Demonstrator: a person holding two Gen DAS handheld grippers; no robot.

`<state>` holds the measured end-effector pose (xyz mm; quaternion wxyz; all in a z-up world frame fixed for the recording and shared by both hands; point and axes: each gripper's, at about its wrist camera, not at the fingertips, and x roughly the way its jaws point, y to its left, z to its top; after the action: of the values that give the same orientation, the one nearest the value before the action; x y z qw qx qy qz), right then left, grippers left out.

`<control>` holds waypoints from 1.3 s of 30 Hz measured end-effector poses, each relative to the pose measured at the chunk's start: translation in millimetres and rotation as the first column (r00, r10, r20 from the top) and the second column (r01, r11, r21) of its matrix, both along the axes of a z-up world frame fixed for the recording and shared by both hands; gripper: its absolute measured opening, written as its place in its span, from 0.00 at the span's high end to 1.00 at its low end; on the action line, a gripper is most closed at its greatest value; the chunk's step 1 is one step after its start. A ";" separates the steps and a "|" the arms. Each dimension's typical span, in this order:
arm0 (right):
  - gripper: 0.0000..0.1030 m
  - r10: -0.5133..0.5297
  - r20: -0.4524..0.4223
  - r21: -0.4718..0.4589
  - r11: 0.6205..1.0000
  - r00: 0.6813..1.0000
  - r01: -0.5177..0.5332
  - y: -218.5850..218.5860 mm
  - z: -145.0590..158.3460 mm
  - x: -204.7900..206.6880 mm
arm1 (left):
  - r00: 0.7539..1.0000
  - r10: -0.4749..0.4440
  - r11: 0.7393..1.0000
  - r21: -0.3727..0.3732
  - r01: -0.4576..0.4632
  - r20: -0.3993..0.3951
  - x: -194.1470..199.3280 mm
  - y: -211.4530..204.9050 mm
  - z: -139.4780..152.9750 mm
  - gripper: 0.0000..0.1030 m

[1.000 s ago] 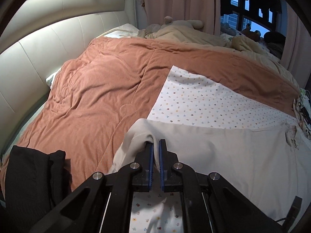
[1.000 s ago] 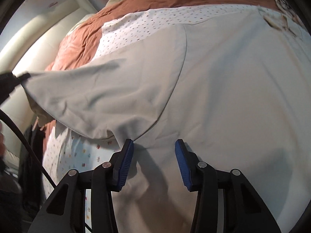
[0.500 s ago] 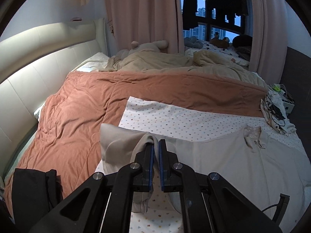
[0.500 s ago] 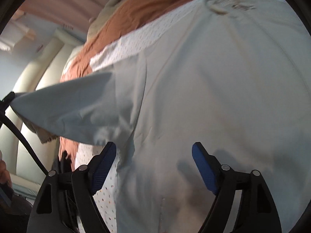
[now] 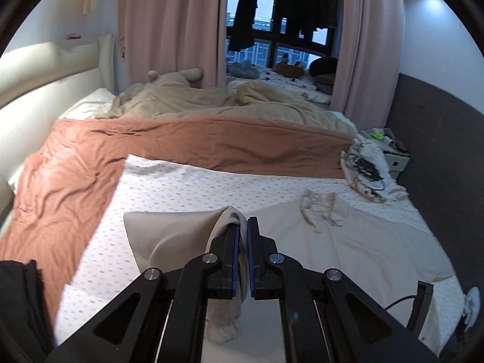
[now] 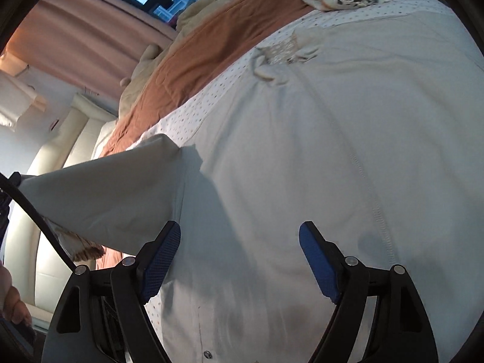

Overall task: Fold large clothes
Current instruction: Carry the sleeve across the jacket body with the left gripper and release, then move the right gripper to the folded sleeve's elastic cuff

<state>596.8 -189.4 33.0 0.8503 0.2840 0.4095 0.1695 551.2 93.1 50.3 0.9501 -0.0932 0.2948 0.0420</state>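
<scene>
Sleeve [image 5: 169,236] lifted higher, right claw [image 6: 239,260] wider

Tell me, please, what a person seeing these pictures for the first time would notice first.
First, the left gripper, shut on a sleeve of the pale beige shirt and lifting it off the dotted sheet. Next, the right gripper, open wide just above the shirt's flat body. Behind lie the rust-orange quilt and pink curtains.
</scene>
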 end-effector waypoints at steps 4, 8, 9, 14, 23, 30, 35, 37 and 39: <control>0.23 -0.050 0.013 0.043 0.998 0.999 0.049 -33.0 1.1 -14.0 | 0.999 -0.044 0.993 -0.109 0.043 -0.011 9.5 -24.2 -22.8 0.93; 0.23 -0.082 0.001 0.053 0.995 0.997 0.082 -51.6 -5.8 -20.8 | 0.998 -0.059 0.962 -0.268 0.053 -0.012 17.0 -43.8 -58.5 0.93; 0.23 -0.087 -0.006 0.051 0.995 0.996 0.087 -54.4 -7.0 -20.7 | 0.998 -0.065 0.953 -0.298 0.056 -0.018 18.5 -51.7 -68.1 0.93; 0.23 -0.150 -0.009 0.098 0.984 0.989 0.150 -78.8 -6.6 -28.3 | 0.995 -0.063 0.924 -0.381 0.027 -0.081 25.2 -77.0 -110.5 0.93; 0.23 -0.275 -0.023 0.178 0.945 0.961 0.274 -119.5 -12.8 -50.7 | 0.989 -0.042 0.827 -0.561 -0.044 -0.139 16.3 -94.1 -158.2 0.92; 0.23 -0.358 0.013 0.178 0.920 0.934 0.350 -125.7 -8.6 -71.8 | 0.976 -0.098 0.736 -0.674 -0.060 -0.194 7.4 -98.7 -183.2 0.44; 0.23 -0.353 0.028 0.148 0.927 0.935 0.345 -113.2 -7.0 -77.4 | 0.988 -0.067 0.743 -0.668 -0.042 -0.137 -11.4 -84.4 -169.0 0.01; 0.23 -0.335 0.039 0.130 0.936 0.941 0.328 -104.0 -4.3 -76.4 | 0.991 -0.037 0.744 -0.666 -0.059 -0.130 -18.2 -70.5 -166.0 0.01; 0.23 -0.313 0.058 0.107 0.946 0.948 0.306 -96.6 -0.5 -76.1 | 0.991 0.014 0.740 -0.665 -0.100 -0.132 -29.4 -51.8 -163.9 0.01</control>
<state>520.8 -286.0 32.5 0.8662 0.3792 0.3191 0.0639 521.8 41.3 -113.6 0.8321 -0.4347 0.3429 -0.0322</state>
